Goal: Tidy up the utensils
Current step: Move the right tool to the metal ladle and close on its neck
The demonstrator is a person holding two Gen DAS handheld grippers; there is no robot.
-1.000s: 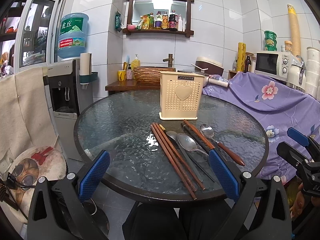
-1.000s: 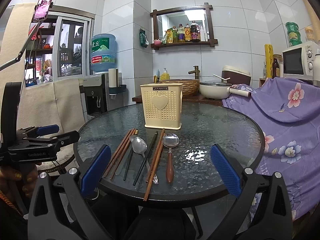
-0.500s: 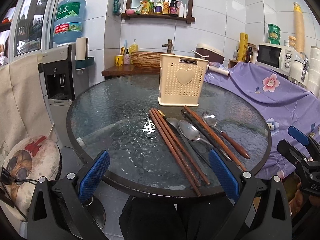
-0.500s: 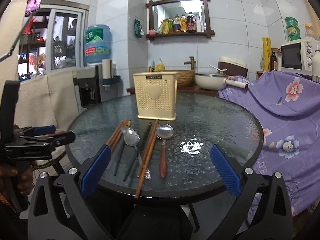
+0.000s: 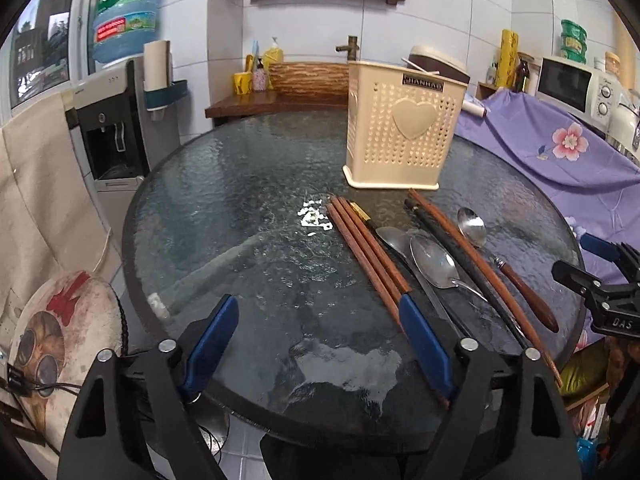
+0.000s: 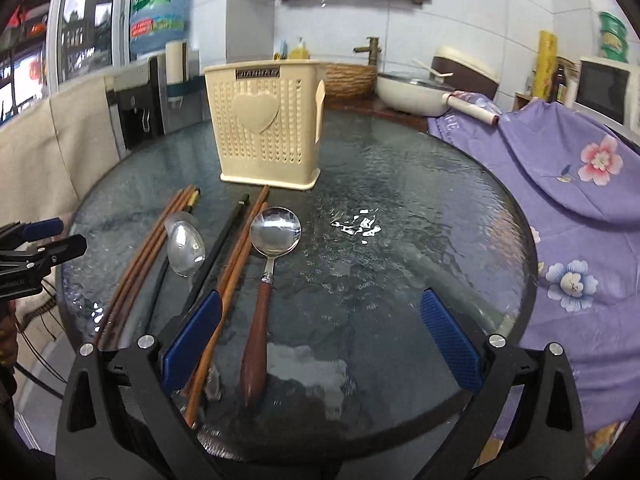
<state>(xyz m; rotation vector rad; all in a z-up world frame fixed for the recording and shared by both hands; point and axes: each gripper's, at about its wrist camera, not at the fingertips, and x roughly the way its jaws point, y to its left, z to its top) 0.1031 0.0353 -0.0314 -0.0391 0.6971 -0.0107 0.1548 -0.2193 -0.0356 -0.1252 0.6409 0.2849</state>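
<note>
Utensils loose before the cream holder (image 5: 404,136).
Our left gripper (image 5: 320,340), jaws just narrowing, and right gripper (image 6: 320,340) both gape empty.

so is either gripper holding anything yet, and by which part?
Nothing held. Left gripper and right gripper are both open above the table; left jaws have just been closing on nothing.

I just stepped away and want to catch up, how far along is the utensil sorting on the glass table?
Nothing looks done: no handle pokes above the cream holder, though its inside is hidden. The brown chopsticks, black chopsticks, wooden-handled spoon and metal spoons lie on the table. Nothing is in hand: the left gripper, jaws just closing a little, and the right gripper are open and empty. All of it is left.
</note>
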